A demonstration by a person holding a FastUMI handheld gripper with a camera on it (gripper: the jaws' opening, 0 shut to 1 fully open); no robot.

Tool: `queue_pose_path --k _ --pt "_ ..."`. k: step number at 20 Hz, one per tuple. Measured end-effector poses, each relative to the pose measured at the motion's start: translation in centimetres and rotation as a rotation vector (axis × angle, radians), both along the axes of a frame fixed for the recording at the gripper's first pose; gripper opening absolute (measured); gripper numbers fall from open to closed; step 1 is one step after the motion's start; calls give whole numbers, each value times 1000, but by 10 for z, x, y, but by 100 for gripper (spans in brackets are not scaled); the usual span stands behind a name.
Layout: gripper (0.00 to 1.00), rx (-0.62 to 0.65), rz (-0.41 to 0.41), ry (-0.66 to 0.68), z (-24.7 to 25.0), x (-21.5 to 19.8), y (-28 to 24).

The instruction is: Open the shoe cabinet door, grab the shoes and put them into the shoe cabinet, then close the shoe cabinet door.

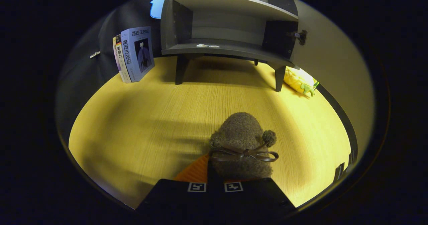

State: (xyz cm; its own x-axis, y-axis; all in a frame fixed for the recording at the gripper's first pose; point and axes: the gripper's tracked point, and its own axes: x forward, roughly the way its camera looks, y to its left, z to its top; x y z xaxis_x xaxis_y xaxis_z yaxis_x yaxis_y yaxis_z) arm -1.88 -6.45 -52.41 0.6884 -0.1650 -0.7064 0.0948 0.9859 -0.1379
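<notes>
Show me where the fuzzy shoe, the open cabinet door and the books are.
fuzzy shoe (241, 131): gripper view, on its rounded toe, just beyond the tongs.
open cabinet door (331, 68): gripper view, on its inner face.
books (138, 52): gripper view, on the front cover.

From my gripper (215, 187) I see its fingers drawn close together on the heel of the shoe (241, 144), which sits on the counter (140, 124) just ahead of them with its toe pointing toward the shoe cabinet (230, 24). The cabinet stands on legs at the far side of the counter, its door (331, 71) swung open to the right, with a shelf (234, 2) above its floor. Two books (133, 54) stand upright to the cabinet's left, and a soft toy (300, 81) lies by its right front leg, below the open door.
</notes>
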Motion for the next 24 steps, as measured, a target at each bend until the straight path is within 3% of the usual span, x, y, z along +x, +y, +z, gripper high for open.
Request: queue_pose_path --k 6,18,24 --pt "5 24 -21 -53 58 11 -7" --pt "5 63 165 -267 263 45 -12" --pt "5 78 164 -338 339 91 0"
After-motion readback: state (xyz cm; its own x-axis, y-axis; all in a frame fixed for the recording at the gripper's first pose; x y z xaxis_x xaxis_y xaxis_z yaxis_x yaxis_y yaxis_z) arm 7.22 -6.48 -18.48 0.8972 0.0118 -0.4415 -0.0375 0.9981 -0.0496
